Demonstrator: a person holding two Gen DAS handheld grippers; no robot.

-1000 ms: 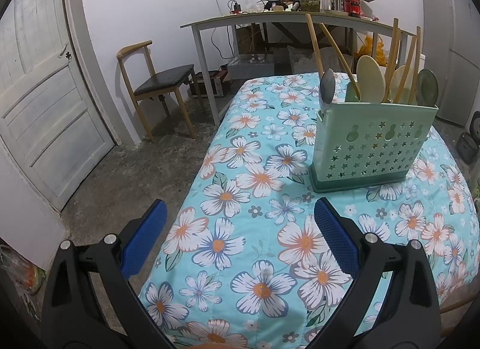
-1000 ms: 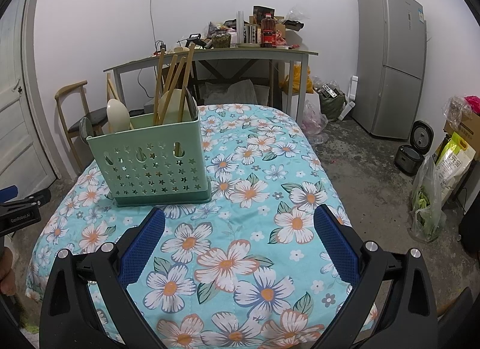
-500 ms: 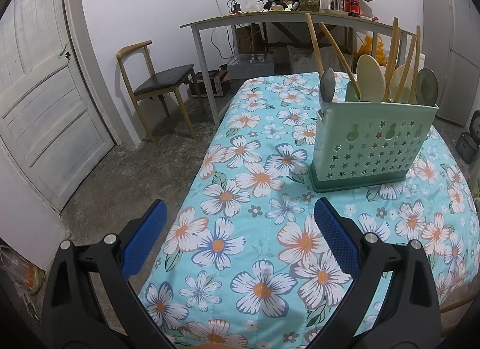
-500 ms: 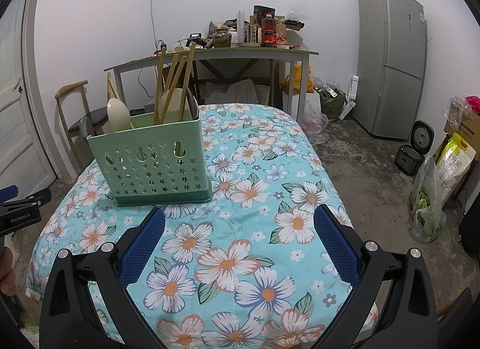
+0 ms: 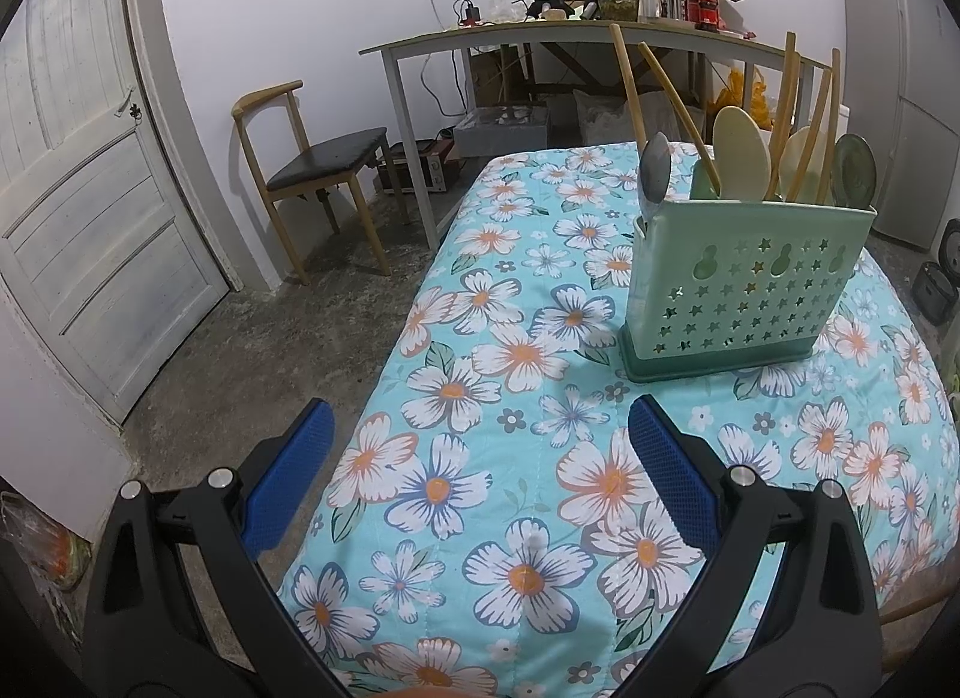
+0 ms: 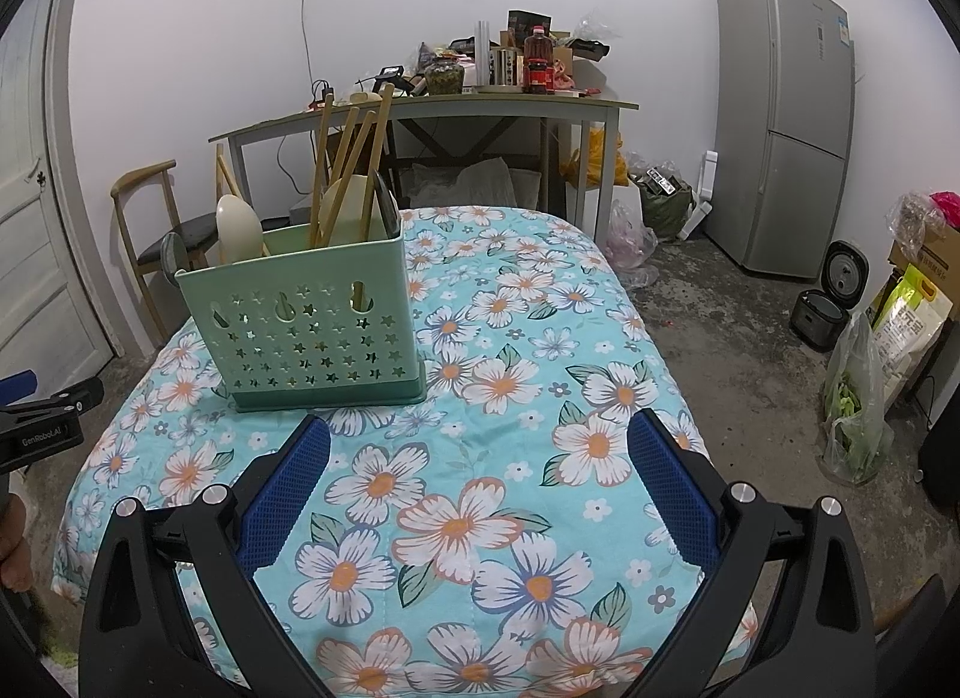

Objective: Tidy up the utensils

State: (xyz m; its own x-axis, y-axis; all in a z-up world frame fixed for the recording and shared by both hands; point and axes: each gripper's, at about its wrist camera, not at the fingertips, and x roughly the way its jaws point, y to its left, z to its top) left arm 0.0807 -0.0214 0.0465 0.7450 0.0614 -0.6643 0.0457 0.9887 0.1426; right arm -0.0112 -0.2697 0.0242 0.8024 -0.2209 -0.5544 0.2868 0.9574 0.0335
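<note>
A pale green utensil holder (image 5: 741,284) with star cut-outs stands upright on the floral tablecloth (image 5: 516,458). It also shows in the right wrist view (image 6: 306,332). Wooden chopsticks (image 5: 786,116), cream spoons (image 5: 741,152) and a grey spoon (image 5: 654,170) stick up out of it. My left gripper (image 5: 477,470) is open and empty, over the table's near left edge, well short of the holder. My right gripper (image 6: 477,473) is open and empty over the near middle of the cloth, just in front of the holder. The left gripper's tip (image 6: 42,416) shows at the right view's left edge.
A wooden chair (image 5: 312,170) and a white door (image 5: 90,206) stand to the left. A cluttered grey desk (image 6: 432,110) stands behind the table. A fridge (image 6: 786,122), rice cookers (image 6: 825,302) and bags (image 6: 858,404) are on the floor to the right.
</note>
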